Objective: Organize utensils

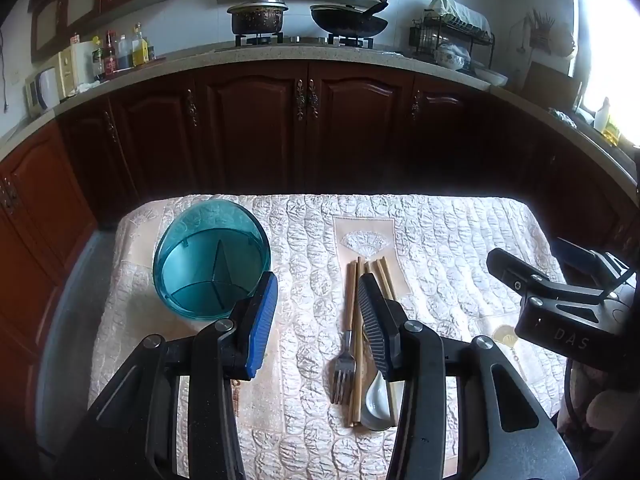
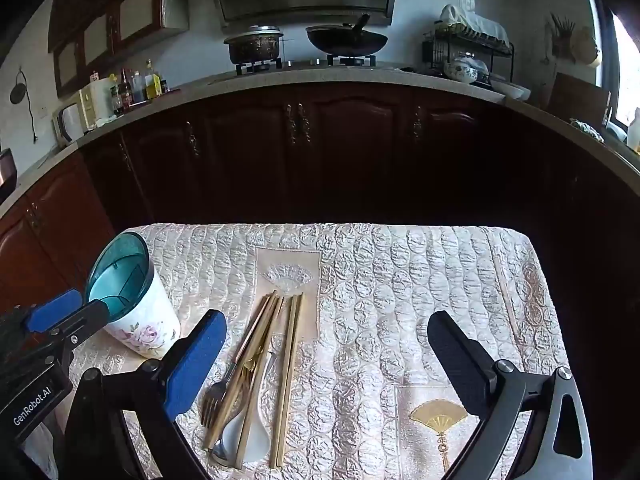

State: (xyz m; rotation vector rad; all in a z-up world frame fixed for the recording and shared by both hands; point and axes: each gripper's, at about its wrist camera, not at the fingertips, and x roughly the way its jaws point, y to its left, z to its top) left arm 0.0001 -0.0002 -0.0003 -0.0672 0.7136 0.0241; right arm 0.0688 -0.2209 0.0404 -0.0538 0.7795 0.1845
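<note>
We find the utensils bunched mid-counter on the quilted cloth [image 2: 400,280]: chopsticks [image 2: 289,360], a fork [image 2: 214,398] and a white spoon [image 2: 252,436], overlapping. The divided holder [image 2: 132,300] stands upright at far left. Left claw [image 1: 318,320] is partly spread, empty, over the bundle; right claw [image 2: 324,364] is spread wide, empty. We judge the chopsticks light, stiff and prone to roll; the spoon looks ceramic, hence breakable and slick. Grip at mid-shaft.
</note>
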